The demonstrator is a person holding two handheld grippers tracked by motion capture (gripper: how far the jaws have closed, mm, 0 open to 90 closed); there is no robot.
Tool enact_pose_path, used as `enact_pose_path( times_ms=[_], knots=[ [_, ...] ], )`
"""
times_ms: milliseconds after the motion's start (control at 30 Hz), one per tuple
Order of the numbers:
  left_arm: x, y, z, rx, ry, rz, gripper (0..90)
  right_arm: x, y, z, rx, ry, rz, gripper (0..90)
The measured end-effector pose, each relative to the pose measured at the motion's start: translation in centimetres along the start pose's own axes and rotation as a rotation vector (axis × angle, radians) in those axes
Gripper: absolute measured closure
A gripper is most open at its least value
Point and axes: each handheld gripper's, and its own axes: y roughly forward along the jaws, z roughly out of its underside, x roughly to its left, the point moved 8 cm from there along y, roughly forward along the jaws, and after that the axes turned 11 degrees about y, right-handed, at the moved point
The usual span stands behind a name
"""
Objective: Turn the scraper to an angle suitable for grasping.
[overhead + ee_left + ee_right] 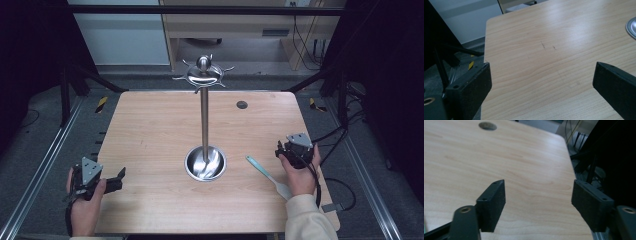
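In the middle of my desk (150, 130) I see a steel stand (204, 120): a thin upright pole rising from a round, shiny dish base (205, 163), topped by a ball knob and a ring of small curved hooks (204, 73), all of them bare. To the right of the base, apart from it, a spatula (269, 176) lies flat on the wood, its pale teal handle pointing toward the stand and its whitish blade toward the near edge. Just beside the blade is my right hand (300, 172), holding the right tongs (286, 148) near the desk's right edge; in the right gripper view the right tongs (537, 195) stand wide apart over bare wood with nothing between the jaws, and a small dark round grommet (487, 126) sits in the desktop far ahead. My left hand (86, 207) holds the left tongs (119, 178) at the near left corner, well apart from the stand; in the left gripper view the left tongs (541, 82) also gape wide over empty wood, with a sliver of the dish base (632, 26) at the right edge. I can read no brand, label or writing on any of these things.
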Motion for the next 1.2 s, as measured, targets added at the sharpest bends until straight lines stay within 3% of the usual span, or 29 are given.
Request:
enact_pose_path(
  times_ms=[133,200,233,300,367,433,500,533,567,700,800,900,1200],
  knots=[
    [-0.1,0.2,0.2,0.014,0.001,0.007,1.9,0.4,0.3,0.4,0.028,-0.017,-0.022,39.4],
    [-0.2,0.3,0.2,0.021,0.008,0.010,1.9,1.0,0.3,0.5,0.041,-0.031,-0.051,51.4],
    [-0.4,0.2,0.1,0.022,0.017,0.011,1.9,1.7,0.3,0.7,0.055,-0.061,-0.096,61.2],
    [-0.6,0.1,-0.2,0.019,0.031,0.012,1.9,2.6,0.1,1.2,0.093,-0.092,-0.140,68.8],
    [-0.8,0.1,-0.3,0.017,0.045,0.012,1.8,3.4,-0.1,1.7,0.122,-0.144,-0.173,76.9],
    [-0.9,0.0,-0.4,0.018,0.051,0.009,1.7,3.9,-0.3,1.9,0.142,-0.151,-0.191,79.6],
    [-1.0,-0.1,-0.6,0.012,0.057,0.006,1.5,5.0,-0.9,2.6,0.210,-0.194,-0.223,88.3],
    [-1.0,-0.1,-0.6,0.012,0.057,0.006,1.4,5.0,-0.9,2.6,0.210,-0.194,-0.223,88.3],
    [-1.0,-0.1,-0.7,0.010,0.057,0.005,1.4,5.8,-1.2,3.0,0.252,-0.205,-0.259,90.0],
    [-0.8,0.2,-0.6,0.016,0.052,0.005,1.4,7.0,-1.1,3.6,0.309,-0.231,-0.301,90.0],
    [-0.6,0.2,-0.6,0.018,0.045,0.002,1.4,7.8,-1.1,3.9,0.329,-0.252,-0.331,90.0],
    [-0.6,0.1,-0.5,0.017,0.044,0.001,1.4,8.3,-1.1,4.1,0.335,-0.269,-0.342,90.0],
    [-0.8,0.1,-0.6,0.019,0.052,0.003,1.4,8.1,-0.2,4.7,0.377,-0.250,-0.348,90.0]
  ],
)
